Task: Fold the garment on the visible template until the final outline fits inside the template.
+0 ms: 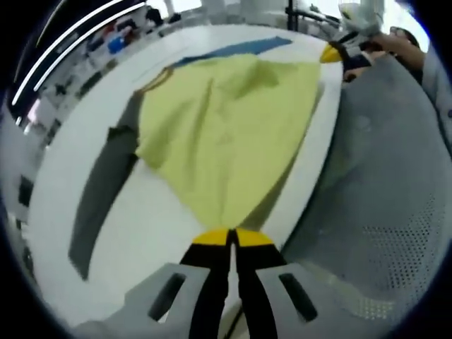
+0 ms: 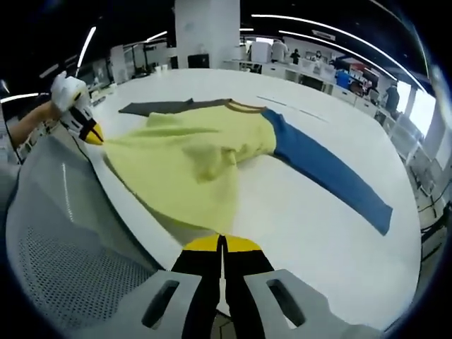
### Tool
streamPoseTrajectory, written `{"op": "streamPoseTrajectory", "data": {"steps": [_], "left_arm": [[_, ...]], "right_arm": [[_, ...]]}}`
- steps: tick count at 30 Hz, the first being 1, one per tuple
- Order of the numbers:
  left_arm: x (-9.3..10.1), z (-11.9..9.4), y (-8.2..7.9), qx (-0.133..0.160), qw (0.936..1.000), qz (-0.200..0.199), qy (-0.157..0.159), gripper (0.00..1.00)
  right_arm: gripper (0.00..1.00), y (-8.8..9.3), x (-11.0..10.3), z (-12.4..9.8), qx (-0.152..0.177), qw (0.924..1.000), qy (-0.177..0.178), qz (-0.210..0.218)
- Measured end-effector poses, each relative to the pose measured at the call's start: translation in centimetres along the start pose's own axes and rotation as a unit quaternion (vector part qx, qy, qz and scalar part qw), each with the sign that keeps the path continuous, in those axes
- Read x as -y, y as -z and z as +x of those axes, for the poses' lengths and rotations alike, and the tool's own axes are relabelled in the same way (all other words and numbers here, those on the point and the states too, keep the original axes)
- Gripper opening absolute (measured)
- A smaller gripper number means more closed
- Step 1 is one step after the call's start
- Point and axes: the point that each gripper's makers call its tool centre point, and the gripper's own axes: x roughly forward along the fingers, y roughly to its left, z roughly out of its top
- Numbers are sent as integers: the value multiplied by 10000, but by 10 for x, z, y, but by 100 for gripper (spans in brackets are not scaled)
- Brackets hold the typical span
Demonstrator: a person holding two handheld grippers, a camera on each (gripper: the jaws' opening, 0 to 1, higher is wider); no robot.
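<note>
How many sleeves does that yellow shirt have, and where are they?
2. The grey sleeve lies flat on the white table at the shirt's far side in the right gripper view; the blue sleeve stretches out toward the right.

- A large open-plan lab or workshop hall, with long strip lights [image 2: 311,32] running across a dark ceiling.
- A broad white worktable [image 2: 332,233] stands near, curved at its edge.
- Far behind it rises a thick white pillar [image 2: 207,32].
- To the far right, benches [image 2: 318,70] crowded with equipment, with people standing among them.
</note>
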Motion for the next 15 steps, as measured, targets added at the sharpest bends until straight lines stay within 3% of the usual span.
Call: {"op": "streamPoseTrajectory", "data": {"steps": [15], "left_arm": [[20,-2,8,-130,9994,-124,307,0]], "right_arm": [[1,18,3,-9,-382,9987,73,-338]]}}
